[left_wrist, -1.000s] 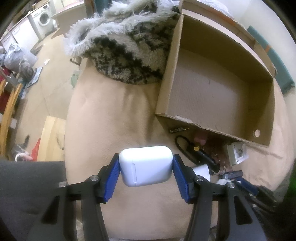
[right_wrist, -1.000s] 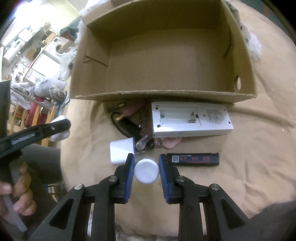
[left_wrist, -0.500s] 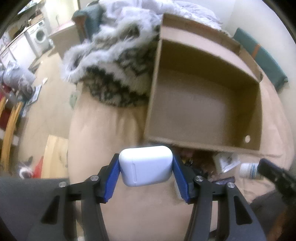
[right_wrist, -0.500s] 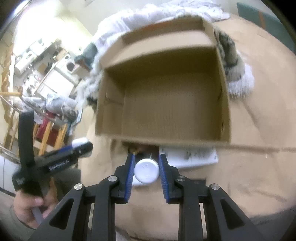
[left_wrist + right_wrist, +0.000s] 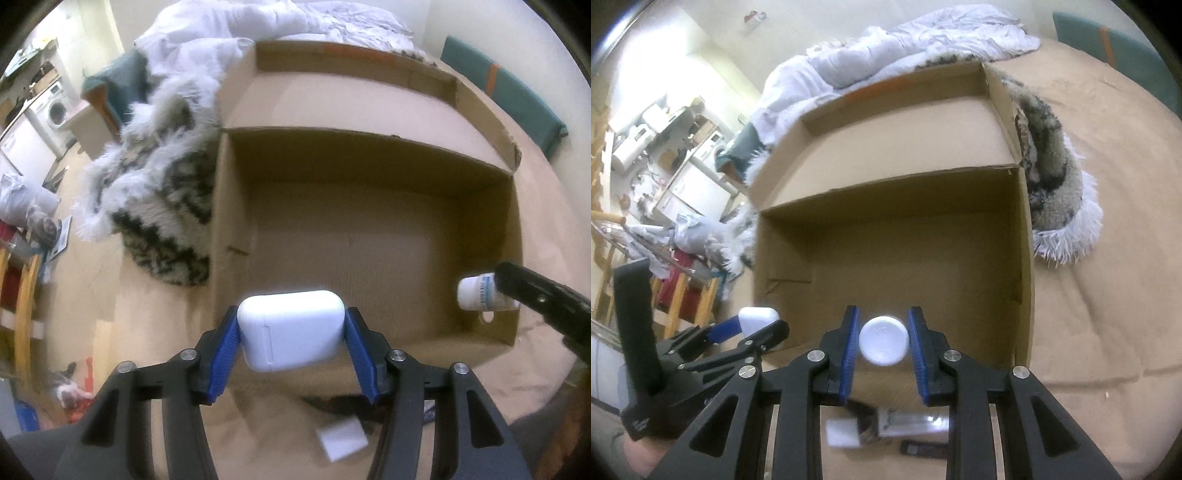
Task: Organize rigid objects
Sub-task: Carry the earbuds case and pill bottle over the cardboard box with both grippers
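A tan bedsheet [image 5: 129,295] covers the bed on which the work takes place; a kitchen area with a washing machine [image 5: 55,110] lies in the background at the left.

On the sheet, from left to right in the left wrist view:
- A shaggy grey-and-white fur throw [image 5: 155,177] lies against the left wall of the cardboard box [image 5: 221,229].
- The cardboard box stands open, its lid flap folded back toward a white duvet [image 5: 280,26]. Its floor is bare.
- A teal cushion [image 5: 509,96] lies at the far right edge of the bed.

Left gripper [image 5: 291,343]: the blue pads clamp a white earbud case [image 5: 290,328] by its two short sides. The case hangs over the near wall of the box, toward its left corner.

Right gripper [image 5: 882,347]: the jaws stand narrow, pinching a small white-capped bottle [image 5: 883,340] by its sides. The bottle hangs over the near wall of the box, toward its right corner, close to the wall's round hole [image 5: 487,316].

On the sheet in front of the box, below the grippers, lie a small white block [image 5: 843,432], a white remote with an open battery bay [image 5: 916,424] and a flat black device [image 5: 923,448]; blur prevents closer identification.
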`<state>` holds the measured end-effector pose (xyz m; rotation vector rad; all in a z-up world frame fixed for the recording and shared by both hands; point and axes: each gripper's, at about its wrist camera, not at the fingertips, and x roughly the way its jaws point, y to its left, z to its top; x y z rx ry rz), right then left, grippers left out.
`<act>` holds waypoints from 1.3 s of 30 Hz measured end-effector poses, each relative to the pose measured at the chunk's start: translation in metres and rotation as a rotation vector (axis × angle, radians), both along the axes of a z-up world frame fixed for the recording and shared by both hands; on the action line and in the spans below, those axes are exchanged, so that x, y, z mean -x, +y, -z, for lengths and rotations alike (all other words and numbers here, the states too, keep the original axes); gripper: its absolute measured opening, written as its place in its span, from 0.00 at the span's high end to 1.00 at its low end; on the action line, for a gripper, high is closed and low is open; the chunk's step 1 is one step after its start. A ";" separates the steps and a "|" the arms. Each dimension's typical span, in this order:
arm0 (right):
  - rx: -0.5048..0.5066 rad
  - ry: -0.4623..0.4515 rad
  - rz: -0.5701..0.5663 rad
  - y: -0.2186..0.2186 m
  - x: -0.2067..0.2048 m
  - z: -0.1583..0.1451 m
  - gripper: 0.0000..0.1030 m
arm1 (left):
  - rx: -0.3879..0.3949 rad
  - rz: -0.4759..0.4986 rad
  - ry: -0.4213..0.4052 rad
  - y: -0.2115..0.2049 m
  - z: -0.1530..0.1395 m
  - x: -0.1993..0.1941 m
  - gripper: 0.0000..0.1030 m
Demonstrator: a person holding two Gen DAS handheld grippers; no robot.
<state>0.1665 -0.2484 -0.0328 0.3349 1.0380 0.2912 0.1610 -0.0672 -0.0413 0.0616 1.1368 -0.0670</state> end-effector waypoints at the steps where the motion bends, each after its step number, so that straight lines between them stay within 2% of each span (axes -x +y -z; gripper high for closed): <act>1: 0.004 0.006 0.000 0.000 -0.005 0.005 0.73 | 0.002 0.003 0.005 -0.003 0.004 -0.003 0.49; 10: -0.023 0.081 0.000 0.004 -0.026 0.046 0.73 | 0.001 -0.005 0.033 -0.007 0.041 -0.019 0.49; 13: 0.024 0.091 -0.011 0.010 -0.032 0.056 0.73 | -0.031 -0.008 0.023 -0.007 0.050 -0.016 0.49; 16: 0.018 0.112 -0.018 0.011 -0.037 0.064 0.73 | -0.052 0.010 0.021 -0.011 0.055 -0.015 0.49; 20: 0.019 0.140 -0.029 0.016 -0.036 0.072 0.73 | -0.077 0.015 -0.002 -0.016 0.057 -0.013 0.49; 24: 0.106 0.159 -0.050 0.026 -0.038 0.083 0.73 | -0.087 0.021 -0.002 -0.018 0.061 -0.015 0.49; 26: 0.114 0.181 -0.050 0.027 -0.039 0.090 0.73 | -0.078 0.027 0.001 -0.017 0.061 -0.016 0.49; 39: 0.136 0.153 0.005 0.022 -0.045 0.090 0.73 | -0.076 0.028 0.008 -0.022 0.061 -0.008 0.49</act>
